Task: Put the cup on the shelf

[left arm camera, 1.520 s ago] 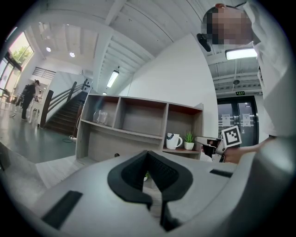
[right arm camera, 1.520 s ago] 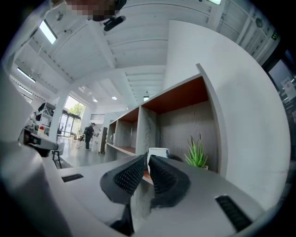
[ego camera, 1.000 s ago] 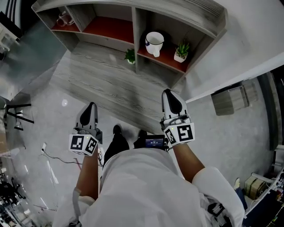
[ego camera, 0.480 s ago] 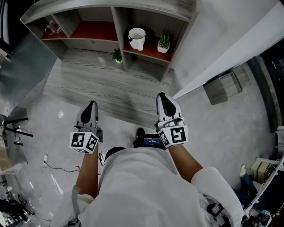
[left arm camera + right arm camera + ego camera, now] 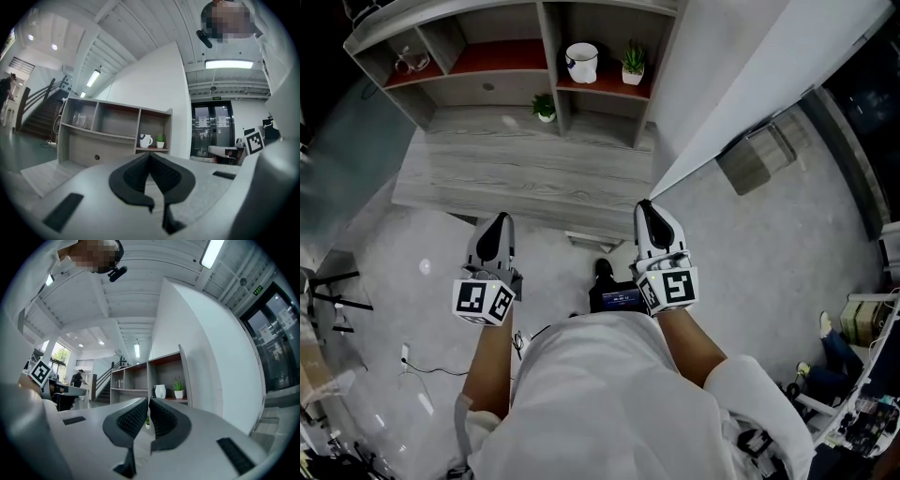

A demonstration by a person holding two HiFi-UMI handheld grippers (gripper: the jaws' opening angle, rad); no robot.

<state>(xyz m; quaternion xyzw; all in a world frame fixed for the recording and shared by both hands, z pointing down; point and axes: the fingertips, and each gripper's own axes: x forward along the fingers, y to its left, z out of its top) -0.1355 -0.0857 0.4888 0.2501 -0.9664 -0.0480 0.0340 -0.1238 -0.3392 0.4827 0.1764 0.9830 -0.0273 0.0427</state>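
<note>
The white cup (image 5: 580, 62) stands on the red board in the right compartment of the grey shelf (image 5: 548, 42), beside a small potted plant (image 5: 633, 62). Both grippers hang well back from it, over the floor near the person's body. My left gripper (image 5: 498, 217) is shut with nothing in it. My right gripper (image 5: 646, 203) is likewise shut and holds nothing. In the left gripper view the cup (image 5: 145, 140) shows small and far beyond the closed left gripper (image 5: 150, 154). In the right gripper view the cup (image 5: 160, 391) stands far past the closed right gripper (image 5: 147, 400).
A low wooden platform (image 5: 525, 173) lies in front of the shelf, with a second small plant (image 5: 544, 106) on it. Glassware (image 5: 411, 62) sits in the shelf's left compartment. A white wall (image 5: 722, 84) runs along the right, with a grey box (image 5: 757, 157) beyond it. A cable (image 5: 422, 366) trails on the floor.
The shelf and cup have drawn away toward the top of the head view as the person backs off. Both grippers stay shut and empty near the body.
</note>
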